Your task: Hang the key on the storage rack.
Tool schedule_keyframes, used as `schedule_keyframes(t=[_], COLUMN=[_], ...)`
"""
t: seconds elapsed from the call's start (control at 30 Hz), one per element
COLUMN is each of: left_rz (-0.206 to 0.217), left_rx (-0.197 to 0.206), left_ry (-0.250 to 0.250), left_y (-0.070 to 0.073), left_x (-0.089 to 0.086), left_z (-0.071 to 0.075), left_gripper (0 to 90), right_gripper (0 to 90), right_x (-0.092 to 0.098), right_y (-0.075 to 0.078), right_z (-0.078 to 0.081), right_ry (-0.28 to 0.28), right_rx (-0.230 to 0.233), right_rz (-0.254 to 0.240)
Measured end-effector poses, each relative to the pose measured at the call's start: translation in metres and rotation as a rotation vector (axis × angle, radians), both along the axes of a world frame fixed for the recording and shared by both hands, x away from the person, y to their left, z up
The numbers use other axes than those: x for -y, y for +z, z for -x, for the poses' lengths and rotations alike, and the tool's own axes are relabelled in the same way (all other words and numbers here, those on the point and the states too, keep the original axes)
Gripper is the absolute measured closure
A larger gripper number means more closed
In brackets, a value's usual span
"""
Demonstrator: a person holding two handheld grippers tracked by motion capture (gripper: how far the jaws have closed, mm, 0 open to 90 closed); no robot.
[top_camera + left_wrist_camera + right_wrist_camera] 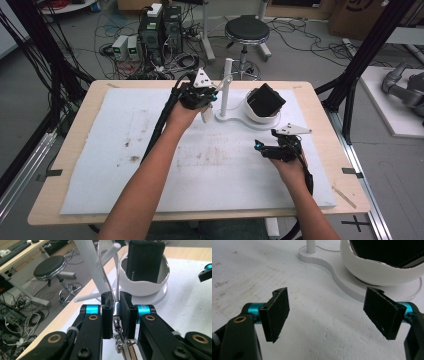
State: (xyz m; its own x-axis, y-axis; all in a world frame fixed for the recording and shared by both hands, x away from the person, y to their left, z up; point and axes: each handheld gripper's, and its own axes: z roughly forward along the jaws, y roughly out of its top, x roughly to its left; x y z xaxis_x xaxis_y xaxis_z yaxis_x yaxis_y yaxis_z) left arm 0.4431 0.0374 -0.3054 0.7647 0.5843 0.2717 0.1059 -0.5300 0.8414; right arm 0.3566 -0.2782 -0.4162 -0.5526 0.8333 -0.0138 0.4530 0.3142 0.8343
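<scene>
left gripper (115,315): jaws clamped on a thin shiny metal piece (116,311), maybe a chain or clasp; too small to tell
metal piece: held just left of the white stand (226,85), far side of the mat (125,165)
right gripper (327,312): jaws wide, nothing between them, near-right of the white bowl (257,114)
bowl: holds a black case (266,98)

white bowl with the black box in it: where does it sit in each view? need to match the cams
High view: white bowl right of centre, toward the table's far edge, on the white stand base.
Left gripper view: top centre-right, behind the shut jaws of the left gripper.
Right gripper view: top right corner, beyond the open right gripper.
Shared landmark: the white upright post beside the bowl.
</scene>
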Motion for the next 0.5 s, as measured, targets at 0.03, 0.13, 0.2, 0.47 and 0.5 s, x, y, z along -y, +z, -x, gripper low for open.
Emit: schedule_keyframes(t=[0.03,0.13,0.2,0.47,0.5], left_rz=[0.005,0.012,0.011,0.054,0.063], left_rx=[-0.007,-0.015,-0.02,-0.026,-0.032], left_ry=[0.0,-0.004,-0.003,0.004,-0.002], left_y=[-0.001,-0.004,-0.004,-0.006,-0.008], left_x=[0.0,0.0,0.0,-0.009,-0.011], left_z=[0.0,-0.001,-0.001,0.002,0.004], left_gripper=[80.5,75.8,74.0,63.6,63.0], right_gripper=[21.3,21.3,21.3,21.3,21.3], right_x=[0.0,0.0,0.0,0.0,0.0], right_y=[0.0,0.0,0.0,0.0,0.0], right_z=[0.0,0.0,0.0,0.001,0.001], right_ry=[0.0,0.001,0.0,-0.005,-0.003], right_rx=[0.0,0.0,-0.001,0.002,-0.001], right_rz=[0.001,0.001,0.001,-0.001,0.0])
